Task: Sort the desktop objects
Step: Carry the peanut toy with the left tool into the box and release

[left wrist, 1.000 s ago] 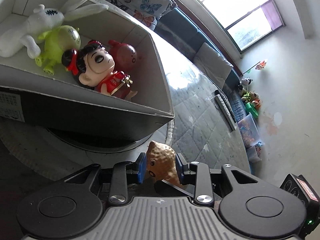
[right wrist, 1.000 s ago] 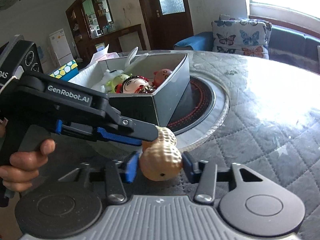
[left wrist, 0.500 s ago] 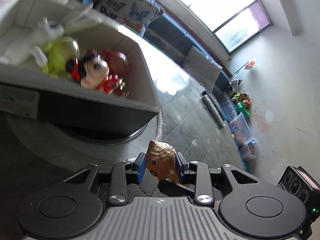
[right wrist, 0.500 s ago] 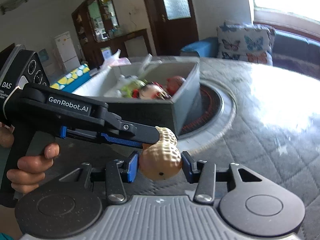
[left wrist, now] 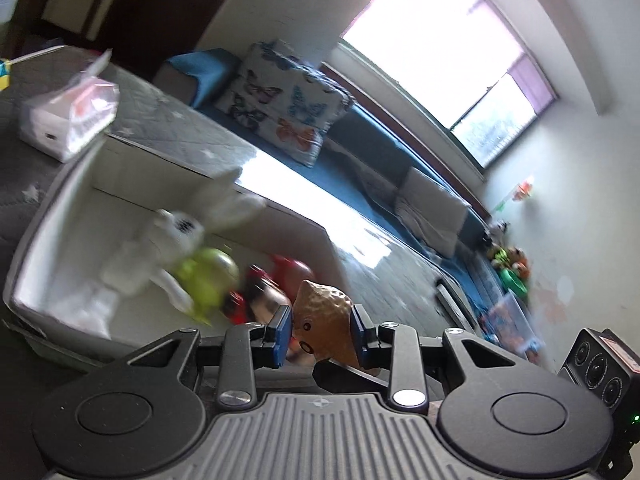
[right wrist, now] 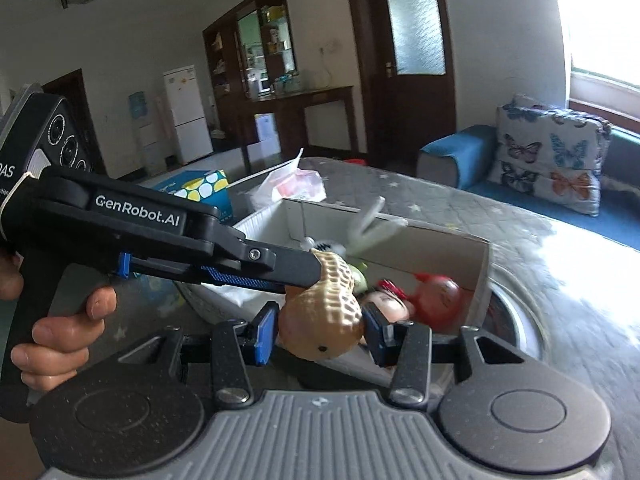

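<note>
Peanut toy (right wrist: 320, 320) clamped between both grippers above the box's near edge: right gripper (right wrist: 318, 330) closed on its lower lobe, left gripper (left wrist: 322, 334) closed on its upper. Box (right wrist: 482, 276) of toys at 12 o'clock beyond.

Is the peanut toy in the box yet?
Not yet. The peanut toy is held above the box rim, between both tongs, left and right.

Toys in box (left wrist: 48, 240) motion-blurred; doll (right wrist: 386, 306) partly hidden.
</note>
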The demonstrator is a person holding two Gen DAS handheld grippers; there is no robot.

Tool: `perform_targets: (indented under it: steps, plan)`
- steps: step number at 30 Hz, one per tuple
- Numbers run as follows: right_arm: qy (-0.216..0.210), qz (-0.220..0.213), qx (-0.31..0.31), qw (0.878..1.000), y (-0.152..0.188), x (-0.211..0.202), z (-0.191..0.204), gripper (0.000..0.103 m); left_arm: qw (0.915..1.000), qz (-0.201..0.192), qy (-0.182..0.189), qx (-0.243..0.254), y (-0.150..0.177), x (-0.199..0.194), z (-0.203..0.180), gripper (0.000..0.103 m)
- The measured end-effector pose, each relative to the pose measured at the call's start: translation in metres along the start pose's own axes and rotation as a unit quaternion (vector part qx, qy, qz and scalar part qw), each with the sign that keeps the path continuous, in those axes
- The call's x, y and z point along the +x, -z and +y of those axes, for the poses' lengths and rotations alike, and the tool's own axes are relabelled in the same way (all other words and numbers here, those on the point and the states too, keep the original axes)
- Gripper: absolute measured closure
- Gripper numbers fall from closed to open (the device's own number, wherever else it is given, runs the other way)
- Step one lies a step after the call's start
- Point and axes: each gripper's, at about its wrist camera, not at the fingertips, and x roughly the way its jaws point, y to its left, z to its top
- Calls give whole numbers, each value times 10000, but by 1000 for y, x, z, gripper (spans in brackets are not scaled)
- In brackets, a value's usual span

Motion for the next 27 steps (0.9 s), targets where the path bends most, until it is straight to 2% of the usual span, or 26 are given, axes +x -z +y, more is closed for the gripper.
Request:
perform_targets:
  steps: [7, 12, 20, 27]
  plan:
    - [-318, 302, 154, 9989, -22, 56, -1, 58, 9988, -17, -448, -214, -25, 5, 34, 69]
    - [-462, 600, 242, 9968, -20, 87, 2, 58, 9969, 56, -740, -277, -31, 10, 53, 69]
    - [-521, 960, 241, 9937, -11, 108, 7, 57, 9948, 229, -962, -256, -29, 20, 67, 69]
    - [-494, 987, 176, 9937, -9, 112, 11, 56, 9946, 274, -961, -264, -28, 22, 71, 69]
